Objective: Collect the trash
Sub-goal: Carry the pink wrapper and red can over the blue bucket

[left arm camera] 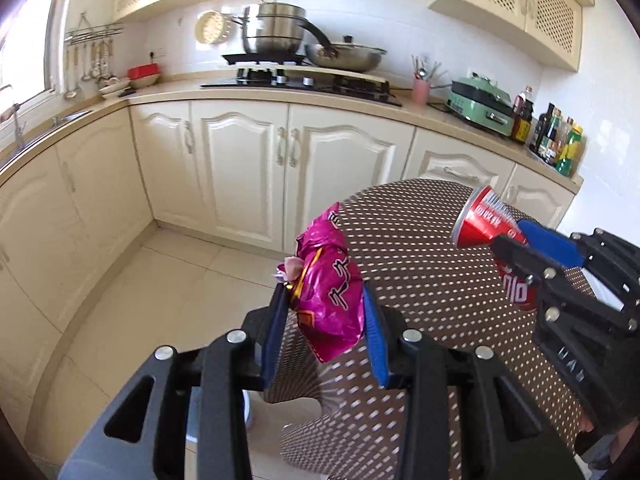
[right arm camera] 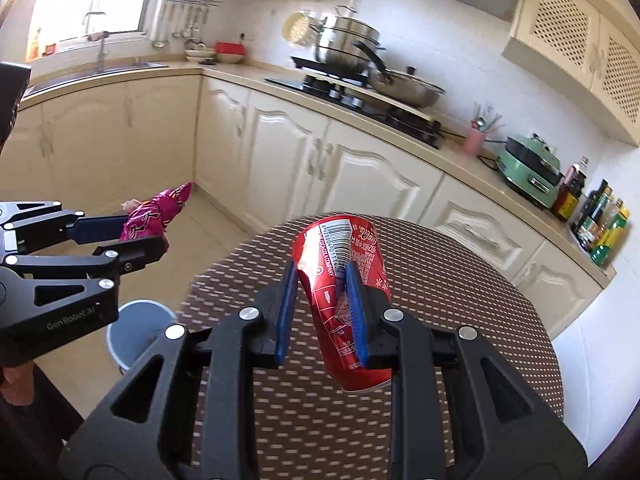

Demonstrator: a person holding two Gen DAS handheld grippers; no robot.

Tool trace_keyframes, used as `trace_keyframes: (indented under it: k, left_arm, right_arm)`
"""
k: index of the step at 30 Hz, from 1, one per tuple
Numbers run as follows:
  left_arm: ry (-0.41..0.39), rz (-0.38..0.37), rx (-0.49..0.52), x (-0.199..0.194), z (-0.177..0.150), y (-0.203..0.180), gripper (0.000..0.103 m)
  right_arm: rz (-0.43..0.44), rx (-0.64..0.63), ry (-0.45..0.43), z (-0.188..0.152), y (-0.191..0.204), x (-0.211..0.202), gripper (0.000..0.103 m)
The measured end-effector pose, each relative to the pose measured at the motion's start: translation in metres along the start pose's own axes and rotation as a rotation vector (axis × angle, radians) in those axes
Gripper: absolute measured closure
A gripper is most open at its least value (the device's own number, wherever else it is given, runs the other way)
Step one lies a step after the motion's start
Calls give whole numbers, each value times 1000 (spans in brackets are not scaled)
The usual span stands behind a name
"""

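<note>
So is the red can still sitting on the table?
No, the crushed red can is pinched between the blue pads of the right gripper and held above the dotted table.

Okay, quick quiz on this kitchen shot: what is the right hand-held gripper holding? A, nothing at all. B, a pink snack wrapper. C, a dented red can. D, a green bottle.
C: the right hand-held gripper has its blue pads pressed on a dented red can above the table, while the pink wrapper sits in the left hand-held gripper.
</note>
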State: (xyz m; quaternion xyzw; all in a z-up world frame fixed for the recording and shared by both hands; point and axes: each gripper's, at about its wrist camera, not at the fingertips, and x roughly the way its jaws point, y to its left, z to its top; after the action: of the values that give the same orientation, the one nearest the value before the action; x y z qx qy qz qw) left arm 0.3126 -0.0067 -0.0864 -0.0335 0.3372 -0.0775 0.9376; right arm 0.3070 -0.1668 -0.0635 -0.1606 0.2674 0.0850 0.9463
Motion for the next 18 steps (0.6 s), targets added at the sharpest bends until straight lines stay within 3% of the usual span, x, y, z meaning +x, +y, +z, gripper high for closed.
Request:
trace_keyframes:
  k: [6,11,18]
  left_arm:
    - [1,30,-20,-14,-9,27,67]
    - [7,55,-53,-19,-21,53,67]
    - [54,129,-122,-10,-51,122,67]
  right_arm:
    - [70,-13,-6,4,44,-6,79]
    - [207,49,11,8,66,-1,79]
    - [354,33,50,14,128,26,79]
